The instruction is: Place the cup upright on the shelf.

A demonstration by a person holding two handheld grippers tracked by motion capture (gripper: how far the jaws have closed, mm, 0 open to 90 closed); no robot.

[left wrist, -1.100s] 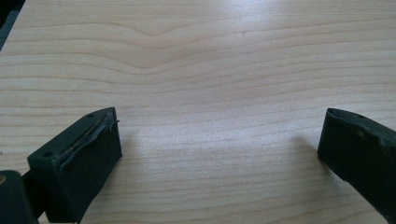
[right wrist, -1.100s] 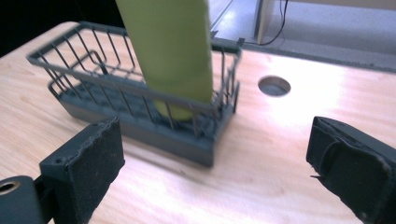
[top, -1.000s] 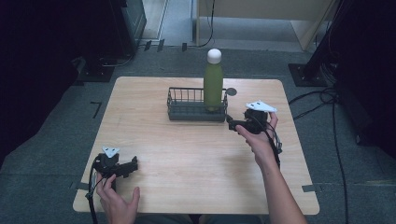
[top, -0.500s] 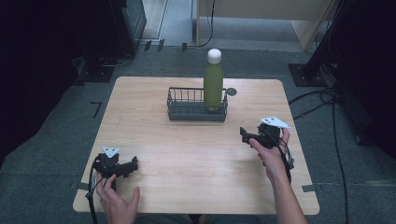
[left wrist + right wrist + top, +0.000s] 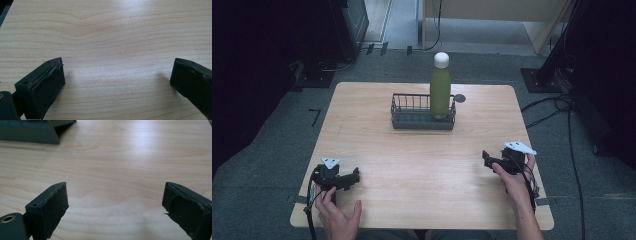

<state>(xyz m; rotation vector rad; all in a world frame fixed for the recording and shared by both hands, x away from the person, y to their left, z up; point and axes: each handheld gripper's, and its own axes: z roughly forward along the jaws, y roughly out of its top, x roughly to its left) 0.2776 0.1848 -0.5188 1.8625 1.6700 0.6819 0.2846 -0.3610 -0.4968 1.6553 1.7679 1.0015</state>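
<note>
Both tools low on the bench, bottle standing in the basket

Right tool (image 5: pixel 488 159) sits at four o'clock on the bench (image 5: pixel 422 165), jaws apart and just been narrowing a touch, only bare wood between them; left tool (image 5: pixel 352 176) rests at eight o'clock, jaws wide with nothing in them. Green bottle (image 5: pixel 440 91) stands upright in the right end of the wire basket (image 5: pixel 412 116) at twelve o'clock, well apart from both
</note>
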